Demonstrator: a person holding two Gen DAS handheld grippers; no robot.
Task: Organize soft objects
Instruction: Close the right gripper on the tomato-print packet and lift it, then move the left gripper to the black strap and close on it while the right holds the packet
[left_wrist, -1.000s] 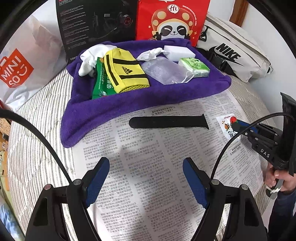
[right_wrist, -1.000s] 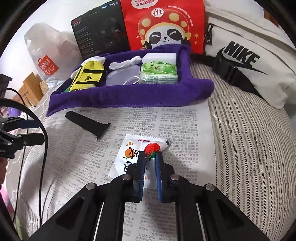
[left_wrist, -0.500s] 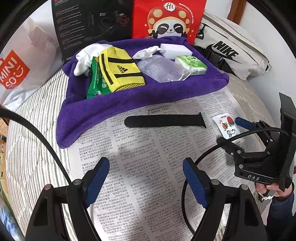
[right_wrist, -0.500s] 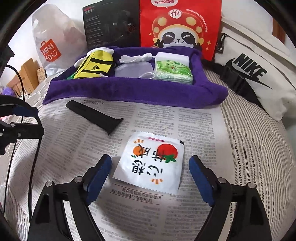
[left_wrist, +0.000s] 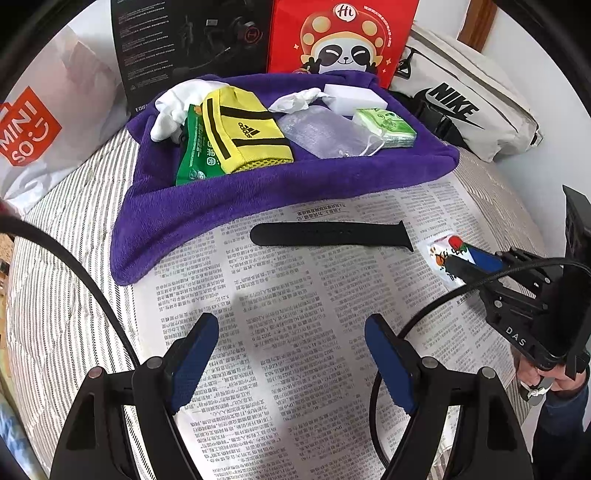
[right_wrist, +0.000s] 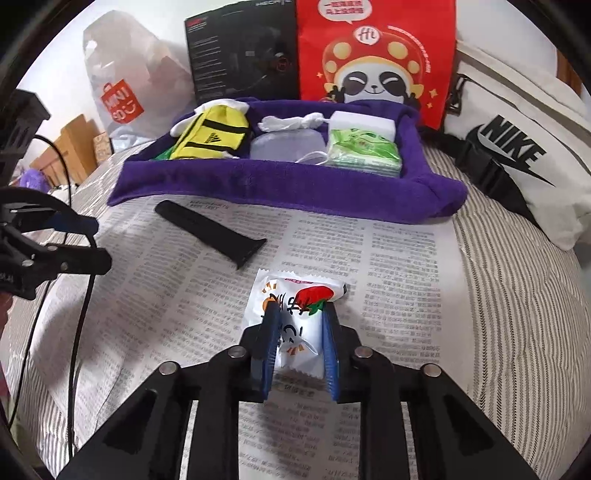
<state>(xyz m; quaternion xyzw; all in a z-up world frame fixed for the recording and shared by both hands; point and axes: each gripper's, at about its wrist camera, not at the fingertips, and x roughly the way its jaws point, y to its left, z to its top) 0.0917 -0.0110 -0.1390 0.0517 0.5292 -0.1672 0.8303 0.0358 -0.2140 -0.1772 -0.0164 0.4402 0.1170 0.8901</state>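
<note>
Sachet (right_wrist: 295, 321) between closing right jaws

Even daylight fills both my views, soft shadows on the newspaper (left_wrist: 295, 332), sharp centre, fisheye-bent dark edges

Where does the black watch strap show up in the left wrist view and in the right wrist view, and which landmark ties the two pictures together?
Left wrist view: the black watch strap lies across the middle of the picture on the newspaper, its flared end pointing right.
Right wrist view: the strap is left of centre, slanting down to the right.
Shared landmark: the purple towel just beyond the strap in both.
</note>
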